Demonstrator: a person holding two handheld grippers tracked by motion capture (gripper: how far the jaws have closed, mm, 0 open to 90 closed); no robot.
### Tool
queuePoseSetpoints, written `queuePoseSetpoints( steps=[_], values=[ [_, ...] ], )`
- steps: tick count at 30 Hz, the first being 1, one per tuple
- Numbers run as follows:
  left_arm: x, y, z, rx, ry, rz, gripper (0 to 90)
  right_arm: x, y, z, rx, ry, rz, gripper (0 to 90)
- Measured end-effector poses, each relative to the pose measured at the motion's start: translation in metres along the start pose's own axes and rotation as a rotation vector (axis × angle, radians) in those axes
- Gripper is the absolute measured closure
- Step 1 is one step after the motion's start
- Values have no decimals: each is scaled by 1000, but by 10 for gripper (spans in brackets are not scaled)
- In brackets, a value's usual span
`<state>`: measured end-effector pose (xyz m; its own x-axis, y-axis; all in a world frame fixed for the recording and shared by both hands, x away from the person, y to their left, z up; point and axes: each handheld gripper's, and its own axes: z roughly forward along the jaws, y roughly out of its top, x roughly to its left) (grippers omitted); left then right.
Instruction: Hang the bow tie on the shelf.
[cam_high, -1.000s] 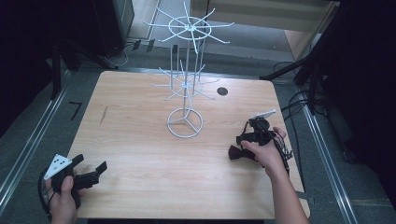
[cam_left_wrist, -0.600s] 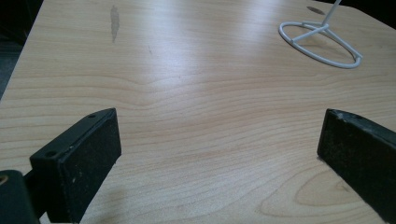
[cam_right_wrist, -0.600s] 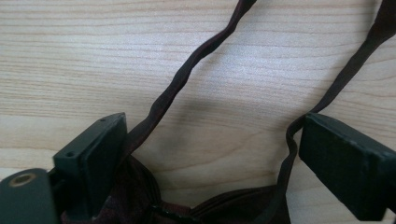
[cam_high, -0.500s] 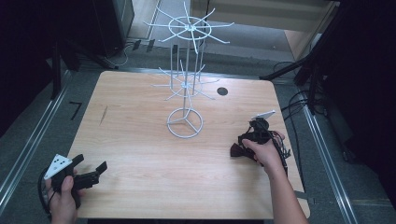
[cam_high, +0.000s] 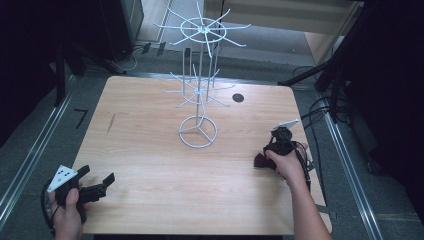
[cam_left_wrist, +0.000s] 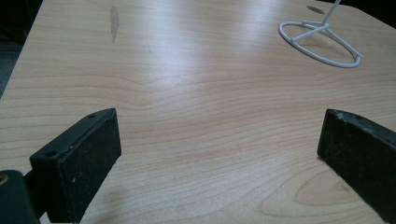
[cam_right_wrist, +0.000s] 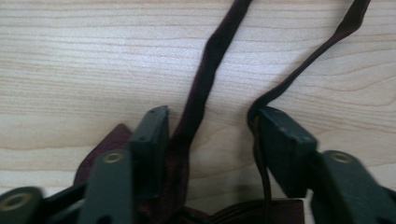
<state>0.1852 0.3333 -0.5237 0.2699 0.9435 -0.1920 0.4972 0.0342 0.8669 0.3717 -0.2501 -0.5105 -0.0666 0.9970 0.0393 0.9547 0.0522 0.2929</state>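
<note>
Maroon strap item (cam_high: 260, 160) on table (cam_high: 150, 125) at 4 o'clock from rack (cam_high: 199, 131), under right gripper (cam_right_wrist: 212, 140), jaws apart astride strap (cam_right_wrist: 205, 79). Left gripper (cam_high: 97, 182) at 8 o'clock, released, empty.

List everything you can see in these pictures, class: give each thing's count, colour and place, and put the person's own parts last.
table: one, light wood, centre of the high view.
wire stand: one, white, upright on the table's far middle, hooks bare.
hole: one, dark, round, in the tabletop right of the stand.
strap item: one, dark maroon, lying at the table's right edge, its straps running between the right gripper's fingers.
left gripper: one, black, open, near-left corner.
right gripper: one, black, open over the strap item.
hands: two, one holding each gripper.
</note>
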Motion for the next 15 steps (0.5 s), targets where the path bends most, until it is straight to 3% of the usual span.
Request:
queuePoseSetpoints(
  steps=[6, 9, 13, 15],
  values=[
    [0, 0, 0, 0, 0, 0, 2, -8, -4, -2, -21, 8, -28, 803],
    [0, 0, 0, 0, 0, 0, 2, -10, -5, -2, -31, 14, -37, 878],
    [0, 0, 0, 0, -2, 0, 2, -12, -8, -2, -53, 21, -54, 896],
    [0, 0, 0, -1, -1, -3, 2, -12, -12, -2, -101, 27, -68, 899]
  ],
)
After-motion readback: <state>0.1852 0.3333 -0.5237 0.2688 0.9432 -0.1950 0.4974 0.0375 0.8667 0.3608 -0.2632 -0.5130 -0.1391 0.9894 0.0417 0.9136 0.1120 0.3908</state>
